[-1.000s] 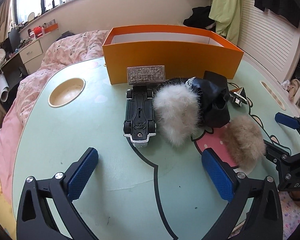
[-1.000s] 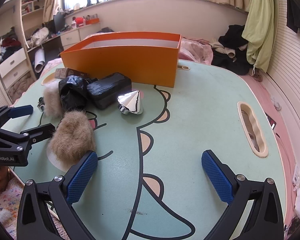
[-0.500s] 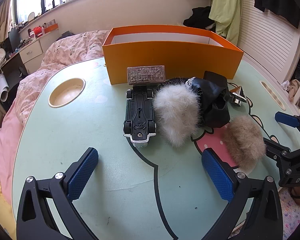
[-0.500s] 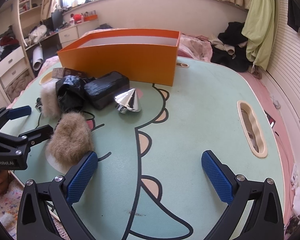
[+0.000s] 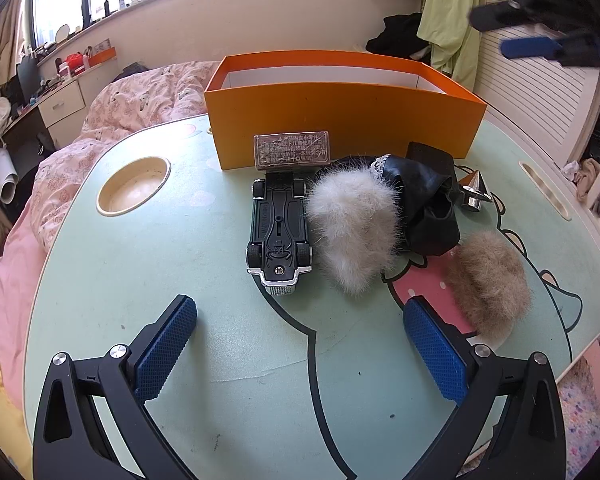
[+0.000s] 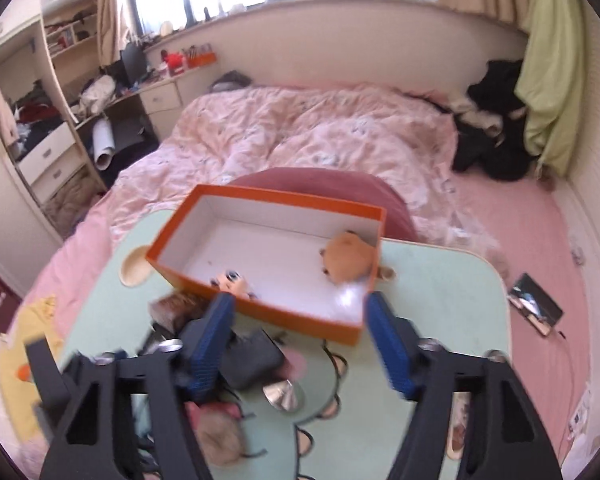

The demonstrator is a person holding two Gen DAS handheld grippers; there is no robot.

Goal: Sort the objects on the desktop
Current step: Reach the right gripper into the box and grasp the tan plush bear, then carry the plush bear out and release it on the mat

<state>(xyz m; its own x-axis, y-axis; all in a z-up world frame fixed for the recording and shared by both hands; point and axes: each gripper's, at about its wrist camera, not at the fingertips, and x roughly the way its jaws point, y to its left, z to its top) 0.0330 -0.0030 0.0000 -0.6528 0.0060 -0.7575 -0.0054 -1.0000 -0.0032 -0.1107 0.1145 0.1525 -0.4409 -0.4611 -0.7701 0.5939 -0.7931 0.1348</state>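
fingers (image 5: 164, 344) splayed before toy car (image 5: 279, 236), fur pompoms (image 5: 354, 232).

An open orange cardboard box (image 5: 340, 120) with a white inside stands at twelve o'clock on the table; inside it lie a tan plush toy (image 6: 350, 258) and a small big-eyed doll head (image 6: 230, 280). Against its front leans a grey inscribed rectangular tile (image 5: 293, 151). Below that lies an upside-down black toy car (image 5: 279, 232), touching a white fur pompom (image 5: 354, 232) at three o'clock. Further right: a crumpled black leather pouch (image 5: 428, 204), a silver metal cone (image 5: 475, 192) and a brown fur pompom (image 5: 486, 280).
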